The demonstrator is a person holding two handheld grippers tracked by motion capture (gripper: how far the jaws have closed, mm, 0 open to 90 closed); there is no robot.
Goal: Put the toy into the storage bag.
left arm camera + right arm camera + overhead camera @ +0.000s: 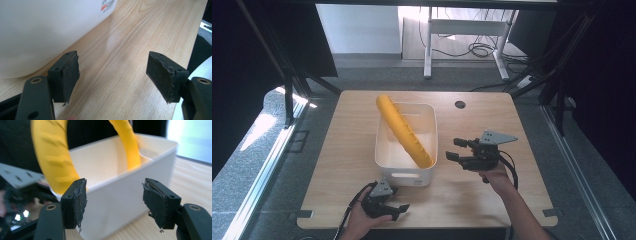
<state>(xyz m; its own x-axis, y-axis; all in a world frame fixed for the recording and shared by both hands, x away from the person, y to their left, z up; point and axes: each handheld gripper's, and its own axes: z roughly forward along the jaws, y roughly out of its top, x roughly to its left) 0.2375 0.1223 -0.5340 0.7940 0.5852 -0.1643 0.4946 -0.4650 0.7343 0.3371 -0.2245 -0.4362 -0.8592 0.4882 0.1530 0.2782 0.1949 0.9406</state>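
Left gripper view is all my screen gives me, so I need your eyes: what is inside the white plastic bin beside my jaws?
Observer: A long yellow ribbed tube leans across the white plastic bin, its far end sticking out over the back rim.
Operator: Where is the right gripper?
Observer: The right gripper is at the bin's right side, aimed at its wall.
Operator: Holding anything?
Observer: No, its jaws stand apart with nothing between them.

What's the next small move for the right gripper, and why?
Probably ease the right gripper on toward the white bin and the near end of the yellow ridged tube. Its fingers stand apart with nothing between them, just short of the bin's side wall.
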